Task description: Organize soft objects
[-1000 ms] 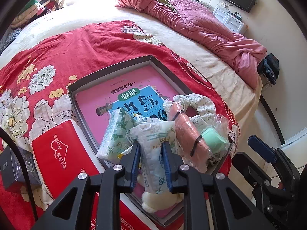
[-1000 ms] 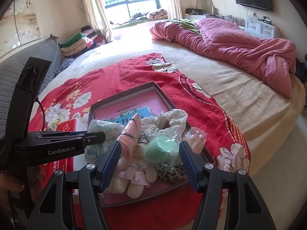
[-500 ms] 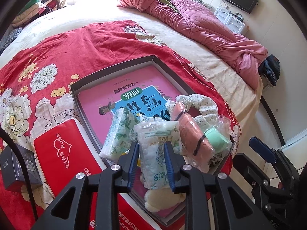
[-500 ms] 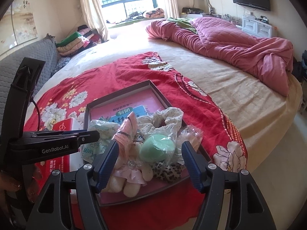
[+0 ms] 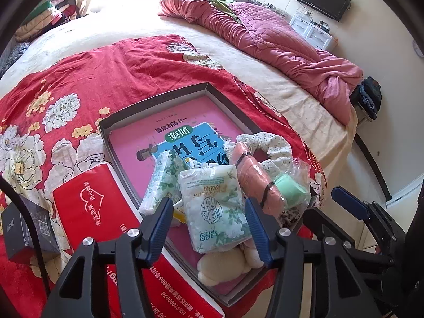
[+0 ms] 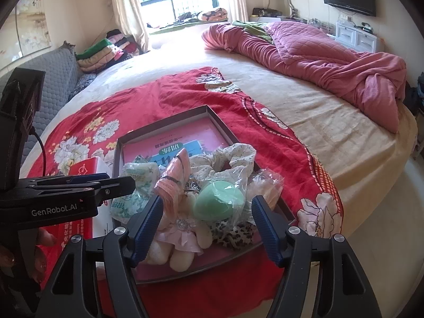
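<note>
The left gripper (image 5: 208, 225) was opening, its blue pads clear of the tissue pack (image 5: 216, 206) that lay between them, no longer pressed. That pack rested on the pile at the near end of the shallow grey box (image 5: 127, 116), overlapping a second tissue pack (image 5: 161, 182) on its left. The right gripper (image 6: 206, 225) was also opening — jaws wide, gripping nothing — and it hovered over the same pile, straddling a green sponge in clear wrap (image 6: 218, 202) and a plush toy in a pink dress (image 6: 180, 238). A rolled pink cloth bound with a black band (image 5: 251, 175) lay beside the sponge, with a floral scrunchie (image 5: 267, 143) behind it toward the box's right edge. A pink book (image 5: 164, 137) covered the box floor. The box sat on a red floral sheet (image 5: 79, 79) near the bed's near edge; a red carton (image 5: 90, 212) touched the box's left wall — a small dark box (image 5: 23, 228) lay beyond it. A pink quilt (image 5: 278, 39) lay bunched along the bed's far right side.
</note>
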### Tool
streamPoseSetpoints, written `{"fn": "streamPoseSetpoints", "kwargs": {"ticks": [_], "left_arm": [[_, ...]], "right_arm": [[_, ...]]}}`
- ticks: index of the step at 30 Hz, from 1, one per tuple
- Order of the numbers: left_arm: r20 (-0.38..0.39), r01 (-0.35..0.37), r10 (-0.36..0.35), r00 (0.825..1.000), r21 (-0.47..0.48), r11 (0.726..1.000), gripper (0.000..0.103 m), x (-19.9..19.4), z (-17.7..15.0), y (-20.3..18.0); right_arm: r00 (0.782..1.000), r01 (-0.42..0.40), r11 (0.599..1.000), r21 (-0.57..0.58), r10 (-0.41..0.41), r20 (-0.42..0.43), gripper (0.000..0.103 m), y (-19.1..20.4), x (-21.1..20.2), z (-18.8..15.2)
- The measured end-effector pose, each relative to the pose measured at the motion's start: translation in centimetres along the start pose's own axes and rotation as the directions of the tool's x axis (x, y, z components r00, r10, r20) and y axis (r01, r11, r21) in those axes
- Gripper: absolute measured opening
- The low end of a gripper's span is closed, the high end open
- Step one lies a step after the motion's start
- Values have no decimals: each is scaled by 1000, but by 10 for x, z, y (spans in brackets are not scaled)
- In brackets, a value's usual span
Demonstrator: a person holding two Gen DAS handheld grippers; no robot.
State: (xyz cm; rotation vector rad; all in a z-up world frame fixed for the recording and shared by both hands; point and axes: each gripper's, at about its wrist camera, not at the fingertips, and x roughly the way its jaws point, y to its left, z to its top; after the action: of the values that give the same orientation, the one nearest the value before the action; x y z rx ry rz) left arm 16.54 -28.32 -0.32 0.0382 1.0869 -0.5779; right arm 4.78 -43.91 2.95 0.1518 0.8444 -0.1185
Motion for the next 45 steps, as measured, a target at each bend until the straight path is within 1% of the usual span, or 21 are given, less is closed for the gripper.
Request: {"fn": "streamPoseSetpoints", "kwargs": {"ticks": [1,3,8,10,12,17,19,21,24,30,39,45], "left_arm": [[2,-4,4,1000,3,1000,62,-2,-1,0],[9,-9,9,1000,8,1000,65,-7,-3,0],[24,-33,33,999,9,999,68,-18,-10,1],[29,-44,43,999,12,999,72,-22,-14,2],[34,-59,59,998,11,998,74,-26,-18,2],[44,-85,84,995,16,996,76,-37,-25,0],[49,-96,95,994,16,995,82,-41,-28,0],[51,-108,108,993,13,994,84,-46,-30,1],[65,-130,130,989,8,991,85,-54,-35,3],[85,-140,140,986,-8,990,85,-70,-48,7],[117,-155,156,981,-19,988,85,-92,-71,12],[151,-177,180,972,-29,984,87,-107,-88,16]], "right_arm": [[1000,6,1000,-1,-6,5,74,0,-1,0],[1000,18,1000,-4,-18,10,75,1,-4,1],[999,44,999,0,-44,26,76,2,-11,2],[998,55,998,-1,-55,29,77,3,-15,2],[997,66,998,-6,-65,35,77,4,-18,1],[996,85,996,-1,-85,31,78,6,-23,-4],[995,93,996,0,-93,34,78,7,-25,-5],[993,108,994,-2,-108,39,78,8,-29,-6],[988,148,989,-11,-148,48,78,10,-34,-9],[986,158,987,-13,-157,58,78,15,-48,-16],[990,101,994,44,-105,91,79,30,-74,-25],[984,119,991,60,-126,128,79,40,-93,-39]]}}
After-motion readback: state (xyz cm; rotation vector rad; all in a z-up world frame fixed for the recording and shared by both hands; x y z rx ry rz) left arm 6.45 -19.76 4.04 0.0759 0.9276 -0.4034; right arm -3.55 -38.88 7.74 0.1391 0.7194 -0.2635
